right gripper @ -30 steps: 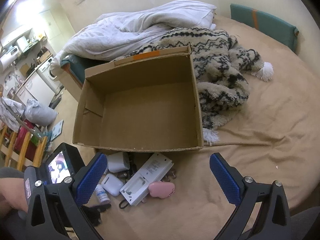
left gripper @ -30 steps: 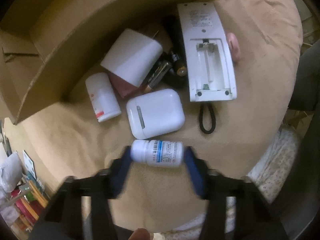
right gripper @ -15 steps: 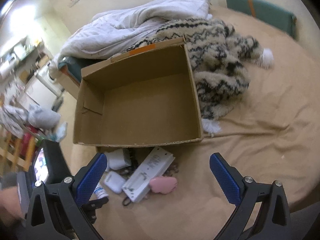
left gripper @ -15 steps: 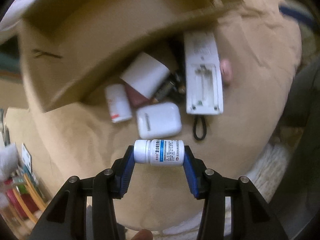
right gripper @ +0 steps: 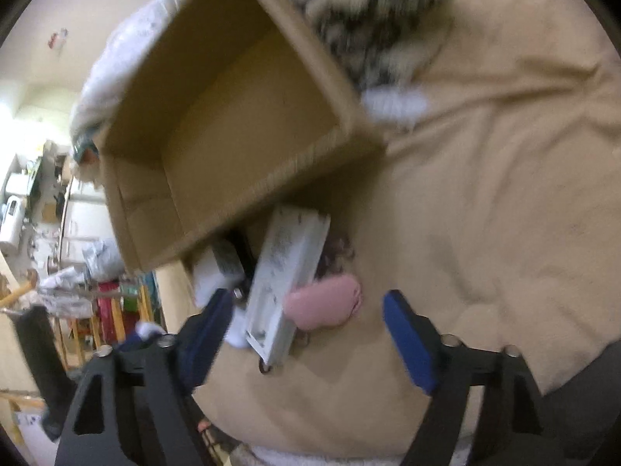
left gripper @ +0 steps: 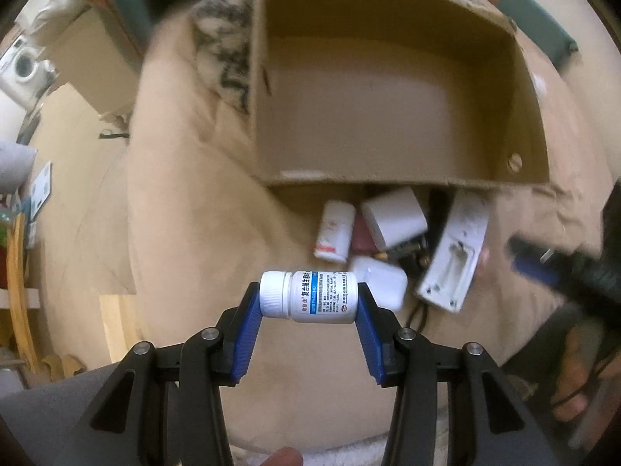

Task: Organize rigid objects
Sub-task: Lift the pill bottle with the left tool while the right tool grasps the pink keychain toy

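The left gripper (left gripper: 308, 303) clamps a white labelled pill bottle (left gripper: 308, 297), ready for the open brown cardboard box (left gripper: 388, 108). The right gripper (right gripper: 306, 328), jaws closing yet empty, straddles the pink heart-shaped case (right gripper: 324, 305); next it must pinch squarely

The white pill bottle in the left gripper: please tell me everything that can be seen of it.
The pill bottle is small and looks like white plastic, with a ribbed white screw cap on its left end. Its white label has a blue band and dark print too small to read. It lies sideways, lifted above the beige bedding. The blue fingers of the left gripper press on its cap and base; nothing else touches it. Behind it stands the open cardboard box.
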